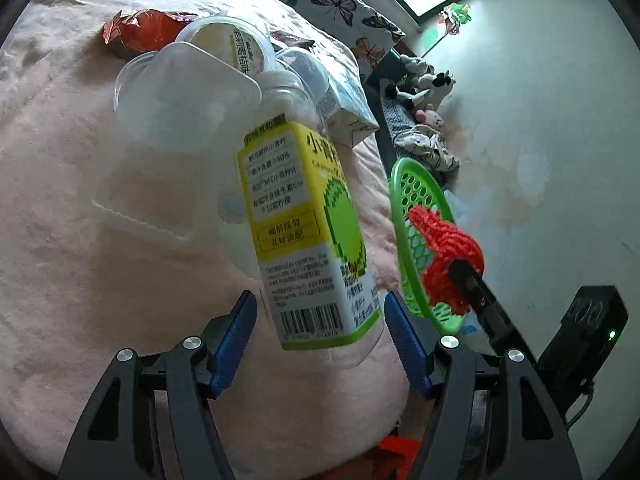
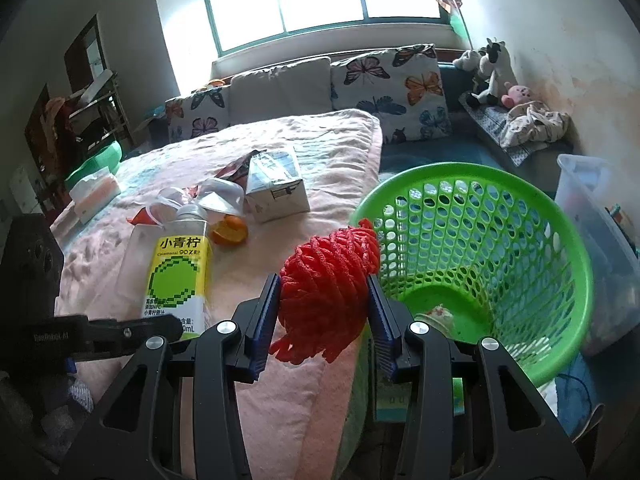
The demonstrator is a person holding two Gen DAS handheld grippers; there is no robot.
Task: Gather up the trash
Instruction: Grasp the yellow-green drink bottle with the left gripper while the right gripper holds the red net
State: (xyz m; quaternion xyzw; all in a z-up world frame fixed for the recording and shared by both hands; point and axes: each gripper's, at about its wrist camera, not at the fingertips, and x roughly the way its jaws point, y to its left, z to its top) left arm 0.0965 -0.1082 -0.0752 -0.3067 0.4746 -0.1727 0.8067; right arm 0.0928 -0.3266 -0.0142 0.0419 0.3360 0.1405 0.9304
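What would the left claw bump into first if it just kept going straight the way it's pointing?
Most likely the juice bottle with the yellow-green label: it lies on the pink blanket directly ahead of the left claw, its base already near the open pads. Exact depth is unclear.

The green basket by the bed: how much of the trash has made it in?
Little: the green basket holds only a few scraps. The right hand-held gripper grips red foam netting near it. The left hand-held gripper straddles the juice bottle. Cups, carton, wrapper remain.
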